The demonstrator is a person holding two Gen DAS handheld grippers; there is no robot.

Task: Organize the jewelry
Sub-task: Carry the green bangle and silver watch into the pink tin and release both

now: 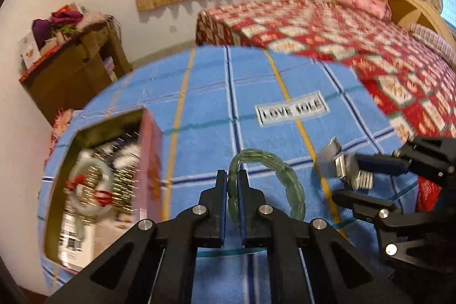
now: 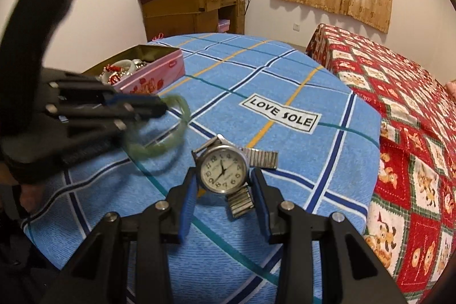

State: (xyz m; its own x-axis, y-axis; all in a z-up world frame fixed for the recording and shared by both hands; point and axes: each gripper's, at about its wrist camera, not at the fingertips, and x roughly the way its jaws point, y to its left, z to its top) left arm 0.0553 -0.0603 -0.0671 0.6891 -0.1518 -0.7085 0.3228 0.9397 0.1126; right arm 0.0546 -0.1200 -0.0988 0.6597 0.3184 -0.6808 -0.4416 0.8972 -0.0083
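Green, translucent and chunky, the bead bracelet (image 1: 266,181) is pinched at one side by my left gripper (image 1: 233,184), its blue-padded jaws pressed together on the beads over the blue checked cloth (image 1: 205,104). My right gripper (image 2: 223,181) clamps the round steel watch (image 2: 223,171) by its case, ribbed metal band dangling. At my left, the pink tin (image 2: 159,74) holds tangled jewelry.

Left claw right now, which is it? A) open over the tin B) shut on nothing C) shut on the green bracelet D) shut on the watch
C: the left claw is shut on the green bracelet; the watch sits in the right claw.
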